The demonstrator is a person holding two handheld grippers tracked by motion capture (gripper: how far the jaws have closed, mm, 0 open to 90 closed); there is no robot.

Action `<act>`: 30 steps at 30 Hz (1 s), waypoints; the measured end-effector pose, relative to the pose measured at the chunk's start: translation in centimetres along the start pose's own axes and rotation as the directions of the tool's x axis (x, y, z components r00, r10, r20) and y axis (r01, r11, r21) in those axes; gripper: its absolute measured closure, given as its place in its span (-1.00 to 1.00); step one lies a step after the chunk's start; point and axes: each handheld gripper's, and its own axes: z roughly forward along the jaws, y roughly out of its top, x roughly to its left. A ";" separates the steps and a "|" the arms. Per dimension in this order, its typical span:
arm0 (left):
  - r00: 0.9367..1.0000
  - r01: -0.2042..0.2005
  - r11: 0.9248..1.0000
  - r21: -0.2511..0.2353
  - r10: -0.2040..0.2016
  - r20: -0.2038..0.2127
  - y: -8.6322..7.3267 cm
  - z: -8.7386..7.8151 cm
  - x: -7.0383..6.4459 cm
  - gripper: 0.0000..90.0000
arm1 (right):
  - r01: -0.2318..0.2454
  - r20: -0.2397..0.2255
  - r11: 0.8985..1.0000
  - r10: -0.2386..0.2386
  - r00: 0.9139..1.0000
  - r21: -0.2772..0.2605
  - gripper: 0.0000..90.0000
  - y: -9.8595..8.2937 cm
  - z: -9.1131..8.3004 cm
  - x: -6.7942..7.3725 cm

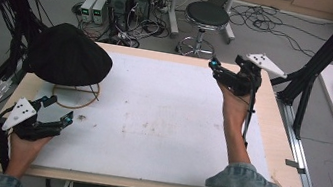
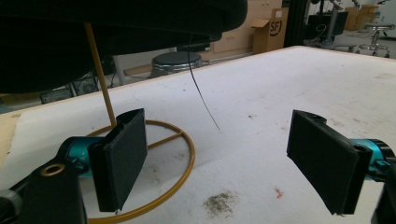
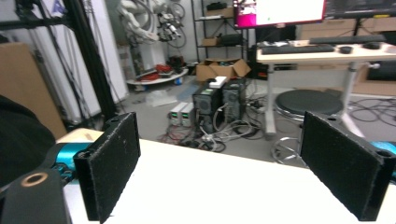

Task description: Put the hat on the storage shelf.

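Two hands reach in from the bottom edge of the high view, each holding a gripper over a white table (image 1: 160,123). At near left, the left gripper (image 1: 56,110) hovers low with its jaws spread wide and nothing between them. It points toward a black hat (image 1: 68,55) perched on a gold wire stand (image 1: 74,97) at the table's far left. The left gripper view shows the stand's ring base (image 2: 154,175) just beyond the jaws and the hat's dark underside (image 2: 116,28) overhead, so the gripper is near but not touching. At far right, the right gripper (image 1: 215,67) is raised above the table's far edge, jaws likewise parted and empty, well apart from the hat.

Work looks barely begun: the hat sits untouched on its stand, and reaching, grasping and lifting it all appear left to do.

Readable writing: "SF" on a cardboard box (image 2: 270,30) in the left gripper view.
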 end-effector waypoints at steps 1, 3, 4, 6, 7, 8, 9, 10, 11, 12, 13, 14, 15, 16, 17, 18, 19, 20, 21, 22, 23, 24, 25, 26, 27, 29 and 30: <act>1.000 0.000 1.000 0.000 0.000 0.000 0.0 0.0 0.0 -0.55 | 0.000 0.011 1.000 -0.001 1.000 0.005 -0.72 -0.3 -0.3 -0.3; 1.000 0.001 1.000 0.002 -0.001 0.001 0.0 0.0 0.0 -0.55 | -0.003 0.026 1.000 0.003 1.000 -0.003 -0.72 -1.1 -1.1 -0.7; 1.000 0.002 1.000 0.001 -0.002 0.002 0.0 0.1 -0.1 -0.55 | -0.003 0.031 1.000 0.003 1.000 -0.004 -0.72 -1.4 -1.3 -0.9; 1.000 -0.001 1.000 0.003 0.001 0.003 0.0 0.1 0.0 -0.55 | 0.001 0.051 1.000 -0.002 0.999 0.002 -0.72 -2.2 -2.0 -1.3; 1.000 -0.002 1.000 0.006 0.002 0.003 0.0 0.1 0.0 -0.55 | 0.000 0.057 1.000 0.000 0.998 0.000 -0.72 -2.7 -2.3 -1.5; 1.000 0.001 1.000 0.003 -0.001 0.001 0.0 0.1 0.0 -0.55 | -0.003 0.062 1.000 0.003 0.998 0.003 -0.72 -3.2 -2.5 -1.7; 1.000 0.001 1.000 0.003 -0.001 0.002 0.0 0.1 0.0 -0.55 | -0.007 0.066 1.000 0.007 0.998 0.007 -0.72 -3.7 -2.8 -2.0; 1.000 0.001 1.000 0.003 -0.001 0.000 0.0 0.0 0.0 -0.55 | -0.014 0.071 1.000 0.014 0.997 0.009 -0.72 -4.1 -3.0 -2.2; 1.000 0.001 1.000 0.003 -0.001 0.001 0.0 0.1 0.0 -0.55 | -0.015 0.075 1.000 0.014 0.997 0.012 -0.72 -4.6 -3.3 -2.4; 1.000 0.001 1.000 0.003 -0.001 0.002 0.0 0.1 0.0 -0.55 | -0.023 0.076 1.000 0.022 0.997 0.018 -0.72 -5.1 -3.5 -2.6; 1.000 -0.002 1.000 0.006 0.002 0.002 0.0 0.1 0.0 -0.55 | -0.032 0.082 0.999 0.029 0.996 0.025 -0.72 -5.6 -3.8 -2.8; 1.000 -0.005 1.000 0.008 0.005 0.001 0.0 0.1 0.0 -0.55 | -0.028 0.085 0.999 0.026 0.996 0.022 -0.72 -6.1 -4.0 -2.9; 1.000 -0.002 1.000 0.007 0.002 0.001 -0.1 0.1 0.0 -0.55 | -0.030 0.093 0.999 0.027 0.995 0.032 -0.74 -6.5 -4.2 -3.0; 1.000 -0.001 1.000 0.006 0.001 0.001 -0.1 0.1 -0.1 -0.55 | -0.039 0.097 0.998 0.034 0.995 0.056 -0.75 -6.7 -4.3 -3.1; 1.000 -0.001 1.000 0.007 0.001 0.001 -0.1 0.1 -0.1 -0.55 | -0.060 0.086 0.995 0.053 0.995 0.084 -0.75 -6.9 -4.4 -3.3; 1.000 0.000 1.000 0.008 0.000 0.001 -0.1 0.1 -0.1 -0.55 | -0.075 0.079 0.992 0.067 0.995 0.100 -0.75 -7.0 -4.6 -3.4; 1.000 -0.001 1.000 0.008 0.001 0.001 -0.1 0.1 -0.1 -0.55 | -0.077 0.079 0.992 0.069 0.994 0.103 -0.75 -7.1 -4.7 -3.4; 1.000 -0.001 1.000 0.007 0.001 0.000 -0.1 0.1 -0.1 -0.55 | -0.068 0.088 0.995 0.061 0.994 0.076 -0.75 -7.4 -5.0 -3.3; 1.000 -0.002 1.000 0.006 0.002 -0.001 -0.1 0.1 -0.1 -0.55 | -0.042 0.108 0.998 0.037 0.993 0.047 -0.75 -7.8 -5.4 -3.2; 1.000 -0.003 1.000 0.007 0.003 -0.001 -0.1 0.1 -0.1 -0.55 | -0.029 0.126 0.998 0.022 0.992 0.050 -0.75 -8.1 -5.6 -3.1; 1.000 -0.003 1.000 0.007 0.003 -0.001 -0.1 0.1 -0.1 -0.55 | -0.018 0.123 0.998 0.011 0.992 0.059 -0.75 -8.3 -5.7 -3.1; 1.000 -0.005 1.000 0.010 0.005 -0.002 -0.1 0.1 0.0 -0.55 | -0.020 0.119 0.998 0.013 0.993 0.056 -0.75 -8.6 -5.8 -3.2; 1.000 -0.004 1.000 0.010 0.004 -0.002 -0.1 0.1 0.0 -0.55 | -0.029 0.117 0.998 0.022 0.993 0.054 -0.75 -9.1 -6.0 -3.2; 1.000 -0.001 1.000 0.010 0.001 0.000 -0.1 0.1 -0.1 -0.55 | -0.032 0.120 0.998 0.024 0.992 0.063 -0.75 -9.4 -6.1 -3.2; 1.000 -0.001 1.000 0.009 0.001 0.000 -0.1 0.1 -0.1 -0.55 | -0.034 0.121 0.997 0.025 0.992 0.068 -0.75 -9.8 -6.3 -3.3; 1.000 -0.002 1.000 0.012 0.002 -0.001 -0.1 0.1 -0.1 -0.55 | -0.030 0.121 0.997 0.022 0.992 0.066 -0.75 -10.6 -6.5 -3.5; 1.000 -0.001 1.000 0.011 0.001 -0.001 -0.1 0.2 -0.1 -0.55 | -0.032 0.125 0.997 0.023 0.992 0.069 -0.75 -11.0 -6.6 -3.6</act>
